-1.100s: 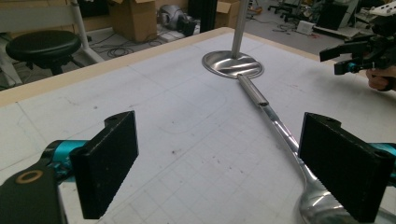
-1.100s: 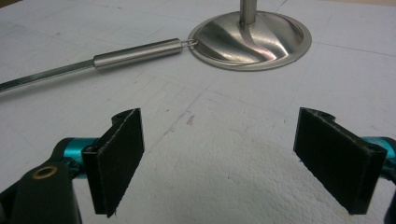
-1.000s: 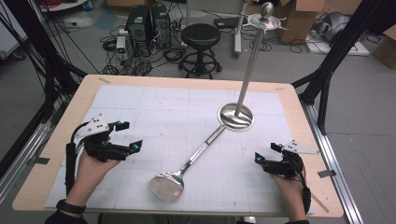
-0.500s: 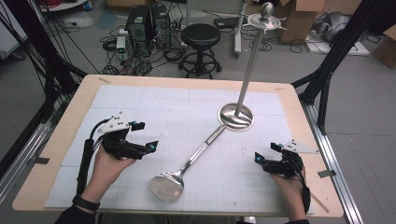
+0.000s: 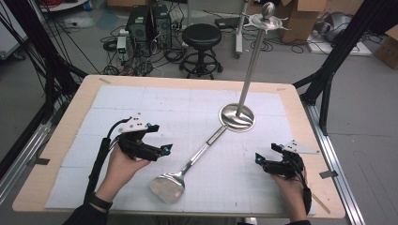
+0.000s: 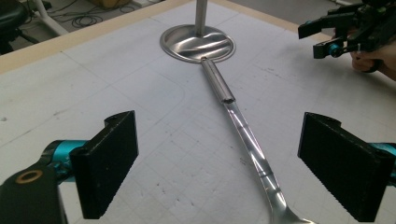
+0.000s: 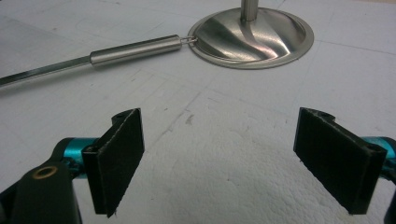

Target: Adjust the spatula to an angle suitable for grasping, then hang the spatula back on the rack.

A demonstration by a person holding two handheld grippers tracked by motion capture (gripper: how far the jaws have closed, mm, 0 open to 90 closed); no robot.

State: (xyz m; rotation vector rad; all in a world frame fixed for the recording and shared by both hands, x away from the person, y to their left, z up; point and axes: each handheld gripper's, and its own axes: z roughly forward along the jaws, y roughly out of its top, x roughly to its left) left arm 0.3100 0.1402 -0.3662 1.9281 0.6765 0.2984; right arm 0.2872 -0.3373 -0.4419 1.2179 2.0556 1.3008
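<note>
White gridded matting covers the wooden surface (image 5: 300, 112), with a black stool (image 5: 202, 35) and computer towers (image 5: 145, 21) on the floor beyond it. Near the far right of the mat stands a steel utensil stand (image 5: 238, 117), its pole rising from a round dished base. A steel spatula (image 5: 187, 166) lies flat on the mat, its tubular handle end touching the base's rim and its blade pointing toward the near edge. At its left, the left gripper (image 5: 162, 151) is held above the mat just beside the spatula's shaft, jaws wide apart. Well apart at the right, the right gripper (image 5: 259, 159) hovers low near the edge, its 2 jaws also spread, facing the stand.
</note>
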